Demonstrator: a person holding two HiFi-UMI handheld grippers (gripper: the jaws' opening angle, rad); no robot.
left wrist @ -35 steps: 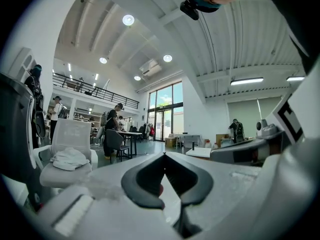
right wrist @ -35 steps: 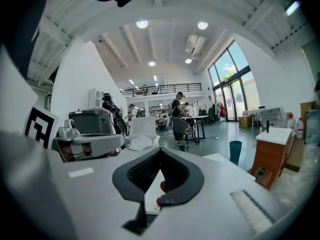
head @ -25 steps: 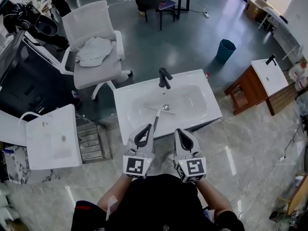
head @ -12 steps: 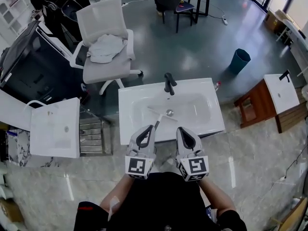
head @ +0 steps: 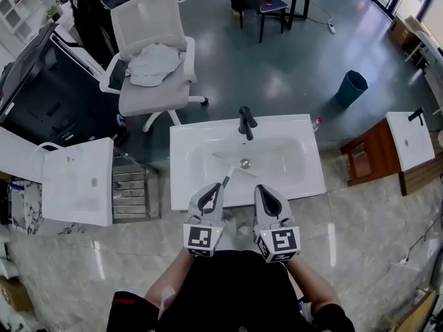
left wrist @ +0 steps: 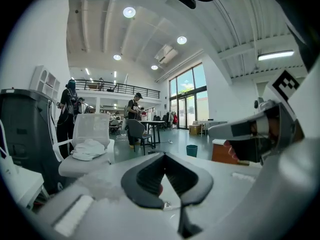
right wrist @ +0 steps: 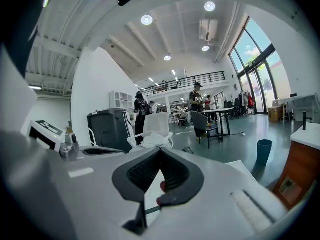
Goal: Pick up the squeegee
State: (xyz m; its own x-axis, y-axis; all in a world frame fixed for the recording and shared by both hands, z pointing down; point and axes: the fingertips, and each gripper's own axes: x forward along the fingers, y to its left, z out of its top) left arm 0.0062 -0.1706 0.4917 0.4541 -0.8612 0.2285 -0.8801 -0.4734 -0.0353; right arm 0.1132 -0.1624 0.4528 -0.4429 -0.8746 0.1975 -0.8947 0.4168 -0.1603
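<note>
Squeegee [head: 226,169] lying in sink [head: 181,159] basin, handle toward near rim. Left gripper [head: 214,187] and right gripper [head: 260,188] both closed, empty, at sink's near edge; left tips beside handle end.

Head view steeply down over the sink [head: 304,175]; both gripper views near-level, white chair [head: 149,25] common to all

left gripper [head: 217,187] jaws closed tip to tip, empty, right gripper [head: 259,189] just beside it, jaws likewise together, nothing between, both pointing forward and slightly down, held close in
</note>
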